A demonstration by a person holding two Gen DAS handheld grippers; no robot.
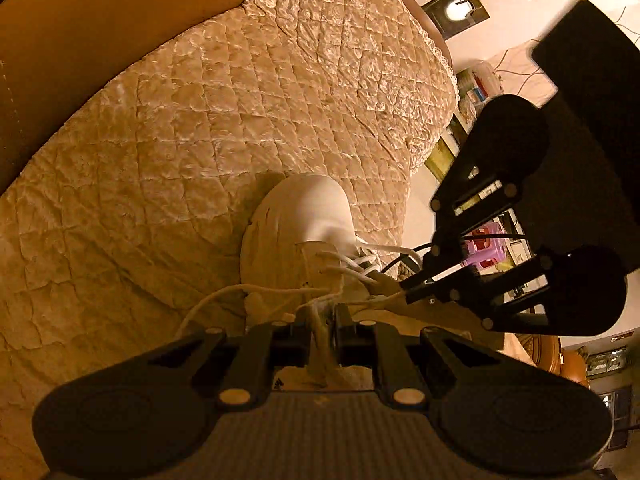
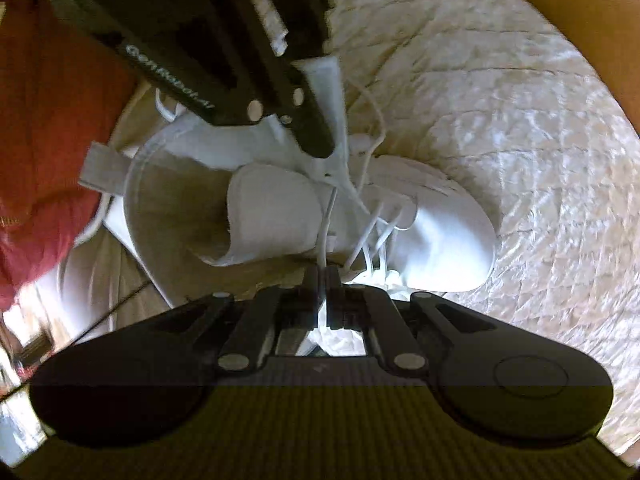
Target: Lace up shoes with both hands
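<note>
A white sneaker [image 1: 304, 216] lies on a quilted bedspread with its toe pointing away; in the right wrist view the sneaker [image 2: 448, 240] has its tongue [image 2: 272, 208] folded back. My left gripper [image 1: 322, 314] is shut on the shoe's eyelet flap [image 2: 334, 80] and pulls it upward; it comes in from the top as the left gripper [image 2: 320, 144] in the right wrist view. My right gripper [image 2: 323, 276] is shut on a thin white lace [image 2: 326, 224] that runs up to the flap. Seen from the left, the right gripper [image 1: 404, 290] sits at the shoe's right side. A loose lace end [image 1: 224, 294] trails left.
The quilted bedspread [image 1: 240, 100] covers the bed around the shoe. A wooden headboard [image 1: 80, 20] runs along the far left. A person's red garment [image 2: 40, 120] is close on the left. Beyond the bed edge stand a purple stool [image 1: 482, 248] and shelves on the floor.
</note>
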